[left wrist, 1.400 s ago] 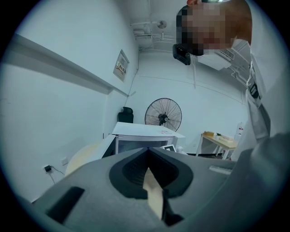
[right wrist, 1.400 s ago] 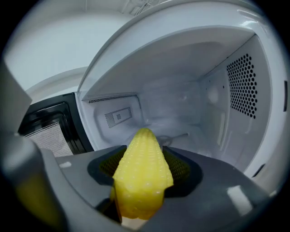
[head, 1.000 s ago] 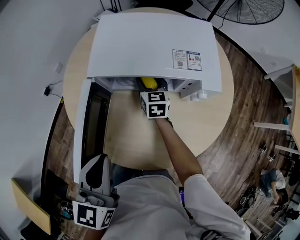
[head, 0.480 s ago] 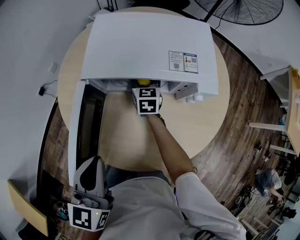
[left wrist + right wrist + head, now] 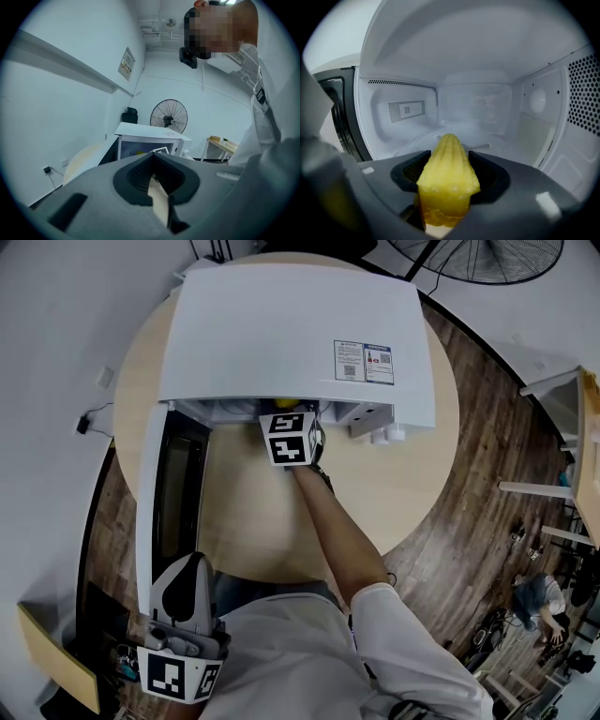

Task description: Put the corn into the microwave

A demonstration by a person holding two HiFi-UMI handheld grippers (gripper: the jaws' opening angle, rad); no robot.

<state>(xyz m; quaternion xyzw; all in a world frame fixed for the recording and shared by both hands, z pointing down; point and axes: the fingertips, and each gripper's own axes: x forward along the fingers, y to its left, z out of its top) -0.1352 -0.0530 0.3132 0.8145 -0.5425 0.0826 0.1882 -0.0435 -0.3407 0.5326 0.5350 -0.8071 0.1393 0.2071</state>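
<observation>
The corn [image 5: 447, 187] is showing yellow, bumpy and tapering. The left claw [image 5: 154, 176] is idling shut and empty; the right claw [image 5: 448, 157] is clamping the corn between its jaws, tip poking ahead into the white microwave [image 5: 497, 65]. From overhead, the microwave's top is hiding most of it.

Round wooden table [image 5: 253, 521] on dark plank floor [image 5: 469, 521]. Pedestal fan [image 5: 487, 257] on floor past table's far-right edge. Wall socket [image 5: 105, 377] + black plug w/ cable [image 5: 83, 425] off table's left edge. Small side table [image 5: 591, 427] at right. Person [image 5: 536, 598] on floor, lower right. Notice [image 5: 126, 64] on wall.
</observation>
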